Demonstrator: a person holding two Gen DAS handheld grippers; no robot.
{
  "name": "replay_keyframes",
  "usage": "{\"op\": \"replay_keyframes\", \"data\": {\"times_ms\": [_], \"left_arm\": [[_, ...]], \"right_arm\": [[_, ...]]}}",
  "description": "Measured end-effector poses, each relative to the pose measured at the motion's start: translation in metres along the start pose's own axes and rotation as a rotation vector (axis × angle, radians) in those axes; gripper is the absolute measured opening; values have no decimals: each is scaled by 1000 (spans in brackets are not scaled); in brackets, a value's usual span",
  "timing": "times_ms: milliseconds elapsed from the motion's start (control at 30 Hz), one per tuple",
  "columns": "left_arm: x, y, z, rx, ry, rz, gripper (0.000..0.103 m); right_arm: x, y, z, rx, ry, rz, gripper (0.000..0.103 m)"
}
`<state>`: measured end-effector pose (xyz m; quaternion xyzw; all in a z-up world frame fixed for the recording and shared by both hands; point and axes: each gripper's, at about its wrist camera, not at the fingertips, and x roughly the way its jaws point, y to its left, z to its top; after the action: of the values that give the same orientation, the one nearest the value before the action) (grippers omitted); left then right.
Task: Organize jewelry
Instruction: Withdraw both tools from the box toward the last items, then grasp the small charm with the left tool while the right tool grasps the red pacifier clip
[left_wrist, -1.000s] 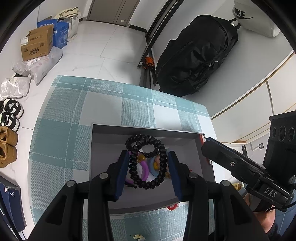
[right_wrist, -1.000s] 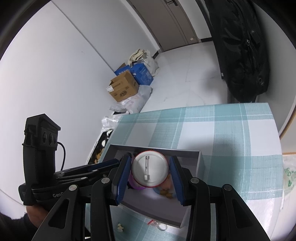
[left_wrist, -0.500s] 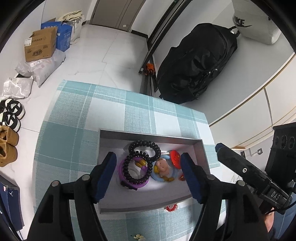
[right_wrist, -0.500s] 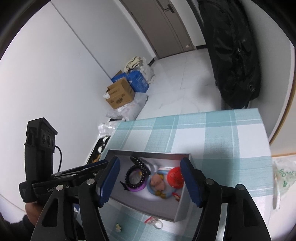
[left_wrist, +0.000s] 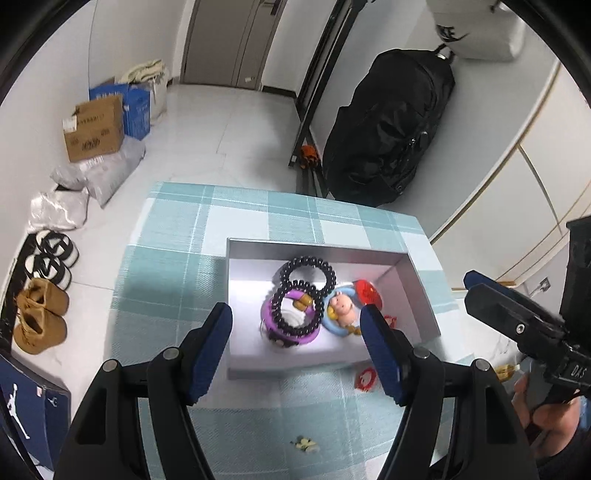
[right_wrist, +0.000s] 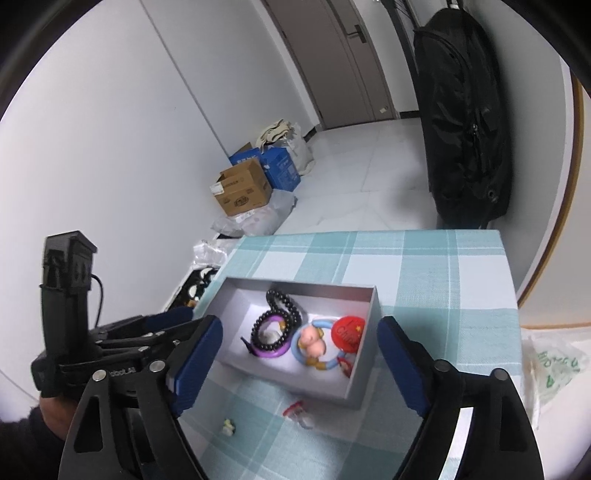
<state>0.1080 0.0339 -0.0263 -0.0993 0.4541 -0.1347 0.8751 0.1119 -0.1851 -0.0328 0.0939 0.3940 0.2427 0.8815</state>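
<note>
Left wrist view: grey box (left_wrist: 417, 295) stood on the checked cloth (left_wrist: 207, 229), open-topped, long side across the scene.

Contents, left to right:
- black beaded bracelet (left_wrist: 301, 291), coiled in two loops, the nearer loop lying over the purple ring (left_wrist: 291, 332);
- blue ring with a pink pig figure (left_wrist: 341, 308), touching the purple ring's right side;
- red round badge (left_wrist: 367, 291), at the right end by the wall.

Outside the box:
- small red-and-clear piece (left_wrist: 367, 376), on the cloth just beside the near wall, toward the right;
- small pale yellowish piece (left_wrist: 304, 443), nearer again, well apart from the box.

Left gripper (left_wrist: 295, 338): jaws parted wide, nothing between the pads, hanging over the near half of the box. Right gripper (right_wrist: 299, 354): jaws opening, nothing held, the box contents showing through the gap from above.

Right wrist view: same box (right_wrist: 364, 354), badge (right_wrist: 347, 330) face up, bracelet (right_wrist: 277, 317) draped toward the far wall; red-and-clear piece (right_wrist: 297, 410) and pale piece (right_wrist: 228, 430) both on the cloth near the box.

Step judged in hand: both grippers empty over the box, two loose pieces left to collect.

Handling notes, as judgement:
- Both pieces look small and flat, so a steep, tip-first approach with the pads straddling each piece would suit.
- Either piece might skid on the cloth; closing slowly should help.
- Release low and toward the empty left part of the box floor, so the bracelet coil stays undisturbed.
</note>
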Motion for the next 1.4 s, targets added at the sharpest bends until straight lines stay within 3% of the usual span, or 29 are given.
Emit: {"op": "replay_keyframes", "data": {"times_ms": [333,467,767,1000,1267,1333,1400], "left_arm": [[-20,-4,-28,47,-4,24,68],[-18,-3,-45,57,42,28,68],[13,-7,-75,132,238,-9,68],[20,-12,-75,171,227,34,68],[27,-27,-83,264,218,83,39],[28,-32,-84,285,209,105,24],[24,-33,-86,296,209,108,16]], "right_arm": [[-4,2,-27,-8,38,-60,94],[-10,-2,-37,6,41,-79,97],[-6,-8,-53,16,95,-117,98],[-5,-11,-59,31,115,-128,98],[-7,-11,-63,32,128,-133,98],[-8,-11,-64,36,130,-135,98],[-7,-12,-64,39,132,-135,98]]}}
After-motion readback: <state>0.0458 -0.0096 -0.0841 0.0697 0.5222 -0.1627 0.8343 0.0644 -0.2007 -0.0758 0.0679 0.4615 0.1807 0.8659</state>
